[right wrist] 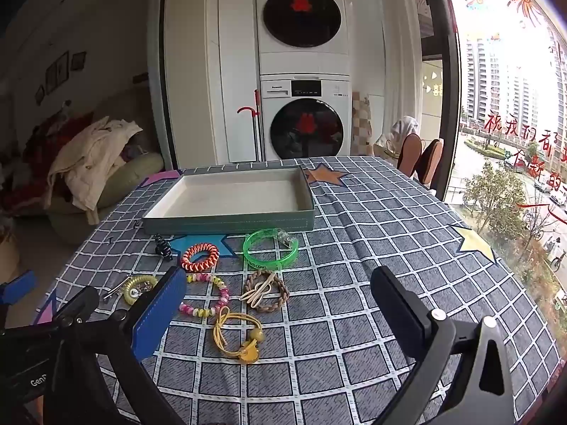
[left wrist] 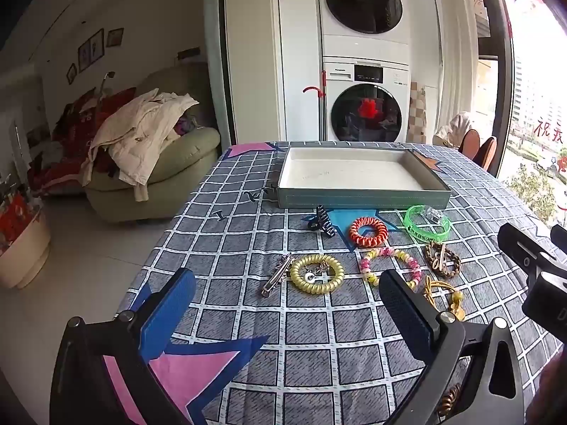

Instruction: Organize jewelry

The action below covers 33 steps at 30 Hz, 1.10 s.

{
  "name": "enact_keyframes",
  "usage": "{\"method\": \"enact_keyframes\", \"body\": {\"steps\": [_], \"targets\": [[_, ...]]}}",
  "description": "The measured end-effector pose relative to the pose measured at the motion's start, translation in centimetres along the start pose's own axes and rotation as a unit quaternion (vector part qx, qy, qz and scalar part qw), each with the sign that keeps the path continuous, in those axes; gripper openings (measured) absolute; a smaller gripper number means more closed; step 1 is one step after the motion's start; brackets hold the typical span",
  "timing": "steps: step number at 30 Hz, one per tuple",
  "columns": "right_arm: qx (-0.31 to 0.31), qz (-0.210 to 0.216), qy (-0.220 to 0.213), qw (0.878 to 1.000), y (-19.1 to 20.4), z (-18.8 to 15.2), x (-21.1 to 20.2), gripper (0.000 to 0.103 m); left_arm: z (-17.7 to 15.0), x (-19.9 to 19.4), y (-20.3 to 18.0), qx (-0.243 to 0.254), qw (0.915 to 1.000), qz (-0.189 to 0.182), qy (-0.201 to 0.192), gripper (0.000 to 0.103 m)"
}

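Note:
An empty grey tray (left wrist: pixel 361 200) (right wrist: pixel 230 221) with a white inside stands on the checked tablecloth. In front of it lie a black claw clip (left wrist: pixel 320 221) (right wrist: pixel 163 246), an orange coil tie (left wrist: pixel 368 231) (right wrist: pixel 200 256), a green bangle (left wrist: pixel 427 225) (right wrist: pixel 271 249), a yellow coil tie (left wrist: pixel 316 273) (right wrist: pixel 136 288), a metal barrette (left wrist: pixel 276 275), a pink-yellow bead bracelet (left wrist: pixel 389 265) (right wrist: pixel 209 294), a brown braided band (left wrist: pixel 443 258) (right wrist: pixel 265 292) and a yellow elastic (left wrist: pixel 444 297) (right wrist: pixel 237 333). My left gripper (left wrist: pixel 287 304) hovers open before the yellow coil. My right gripper (right wrist: pixel 280 304) is open above the elastic and braid.
A sofa (left wrist: pixel 152 163) piled with clothes stands left of the table. Stacked washing machines (left wrist: pixel 365 53) sit behind it, chairs (right wrist: pixel 420 161) at the far right corner, a window on the right. The right gripper's body (left wrist: pixel 531 265) shows at the left view's right edge.

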State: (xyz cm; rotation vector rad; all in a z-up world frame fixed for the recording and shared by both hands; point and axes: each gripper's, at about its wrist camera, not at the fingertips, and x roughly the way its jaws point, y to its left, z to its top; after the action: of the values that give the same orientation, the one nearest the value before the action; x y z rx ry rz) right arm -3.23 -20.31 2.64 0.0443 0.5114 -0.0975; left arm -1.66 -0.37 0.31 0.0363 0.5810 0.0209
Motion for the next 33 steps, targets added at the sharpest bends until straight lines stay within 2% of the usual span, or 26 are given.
{"method": "enact_keyframes", "body": {"steps": [33], "targets": [[-0.002,0.001,0.002,1.0,-0.04,-0.47,0.06,0.103,-0.2,0.29,0.17,-0.007,1.0,0.0,0.006,0.103]]}}
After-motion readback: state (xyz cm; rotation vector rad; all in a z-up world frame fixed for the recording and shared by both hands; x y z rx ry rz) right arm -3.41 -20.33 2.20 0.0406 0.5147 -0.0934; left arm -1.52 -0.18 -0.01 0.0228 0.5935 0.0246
